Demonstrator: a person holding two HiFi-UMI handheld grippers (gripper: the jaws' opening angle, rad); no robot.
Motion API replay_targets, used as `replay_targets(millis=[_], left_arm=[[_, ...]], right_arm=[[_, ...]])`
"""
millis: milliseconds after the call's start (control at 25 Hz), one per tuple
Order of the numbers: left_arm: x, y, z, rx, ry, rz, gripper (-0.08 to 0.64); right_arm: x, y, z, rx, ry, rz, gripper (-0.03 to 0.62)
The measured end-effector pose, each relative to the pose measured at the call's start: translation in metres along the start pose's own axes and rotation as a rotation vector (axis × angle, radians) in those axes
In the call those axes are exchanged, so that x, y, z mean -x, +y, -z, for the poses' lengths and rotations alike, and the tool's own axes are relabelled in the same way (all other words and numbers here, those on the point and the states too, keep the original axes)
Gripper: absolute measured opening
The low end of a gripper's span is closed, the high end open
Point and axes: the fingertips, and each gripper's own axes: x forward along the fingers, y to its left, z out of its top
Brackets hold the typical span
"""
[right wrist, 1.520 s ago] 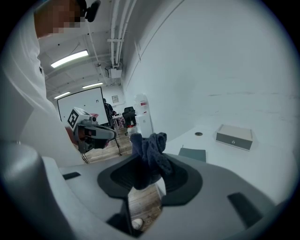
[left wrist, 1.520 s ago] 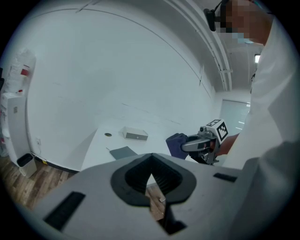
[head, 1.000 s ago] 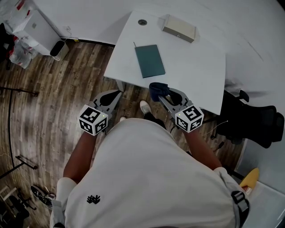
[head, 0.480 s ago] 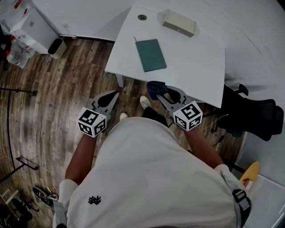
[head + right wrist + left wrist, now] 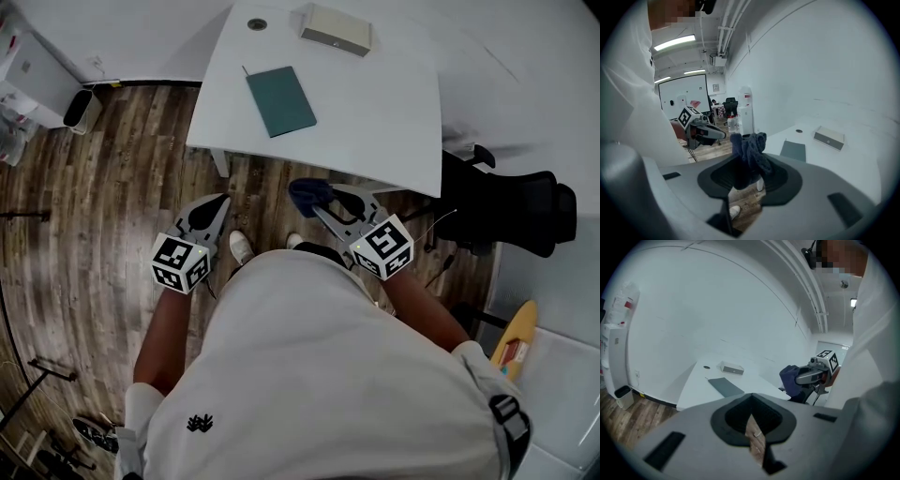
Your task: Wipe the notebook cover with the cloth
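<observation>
A teal notebook (image 5: 280,100) lies flat on the white table (image 5: 375,122), well ahead of both grippers. My right gripper (image 5: 317,199) hangs over the wooden floor short of the table's front edge, shut on a bunched dark blue cloth (image 5: 307,193). In the right gripper view the cloth (image 5: 750,152) sticks up between the jaws of that gripper (image 5: 745,174), with the notebook (image 5: 793,151) beyond. My left gripper (image 5: 216,204) is also over the floor, left of the right one, shut and holding nothing. The left gripper view shows this gripper (image 5: 751,404) closed, and the notebook (image 5: 725,386) far off.
A beige box (image 5: 336,29) and a small round port (image 5: 257,24) sit at the table's far end. A black office chair (image 5: 511,202) stands right of the table. A waste bin (image 5: 82,110) and a white appliance (image 5: 28,66) are at the left wall.
In the head view the table and notebook have shifted up and to the left. Both grippers stay low near the body, the right one still shut on the cloth.
</observation>
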Motion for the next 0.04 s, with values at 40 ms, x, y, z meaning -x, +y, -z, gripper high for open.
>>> replay_targets(millis=[40], left_arm=[[-0.0001,-0.0024,0.0020,0.003,0.002,-0.002,0.006]], right_arm=[[0.0023,0.0011,0.0017,0.001,0.004,-0.001,0.133]])
